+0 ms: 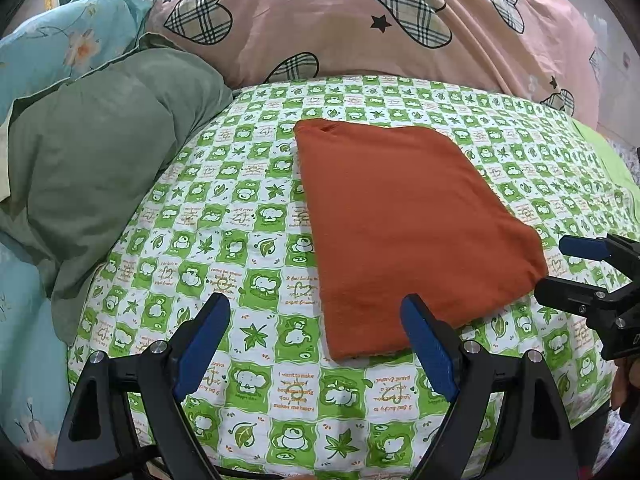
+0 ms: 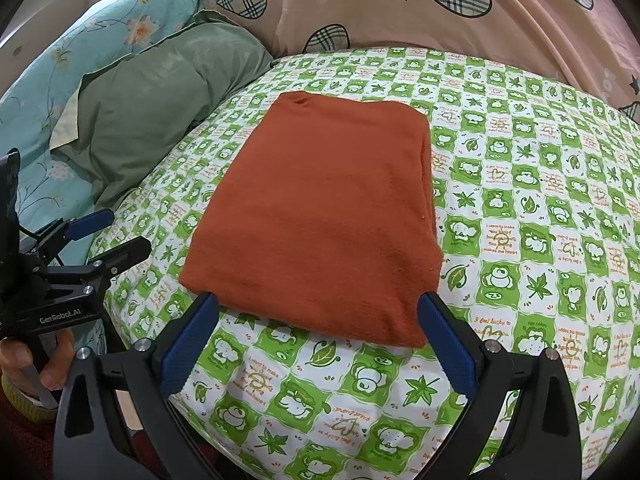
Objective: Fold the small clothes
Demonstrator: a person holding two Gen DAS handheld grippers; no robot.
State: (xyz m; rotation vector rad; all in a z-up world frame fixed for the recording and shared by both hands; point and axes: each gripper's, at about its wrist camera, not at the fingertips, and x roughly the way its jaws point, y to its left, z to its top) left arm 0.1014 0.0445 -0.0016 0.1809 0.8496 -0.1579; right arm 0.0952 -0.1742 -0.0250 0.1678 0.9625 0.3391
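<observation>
An orange-brown garment (image 1: 404, 224) lies folded into a flat rectangle on the green-and-white checked sheet (image 1: 224, 240); it also shows in the right wrist view (image 2: 324, 224). My left gripper (image 1: 316, 308) is open and empty, just in front of the garment's near left corner. My right gripper (image 2: 318, 304) is open and empty, its blue pads (image 2: 448, 344) at the garment's near edge. Each gripper shows in the other's view: the right one (image 1: 568, 268) at the garment's right corner, the left one (image 2: 116, 236) left of the garment.
A grey-green pillow (image 1: 104, 168) lies left of the sheet, with pale blue flowered bedding (image 1: 48, 48) behind it. A pink quilt with checked hearts (image 1: 360, 20) rises along the back. A hand (image 2: 24, 360) holds the left gripper's handle.
</observation>
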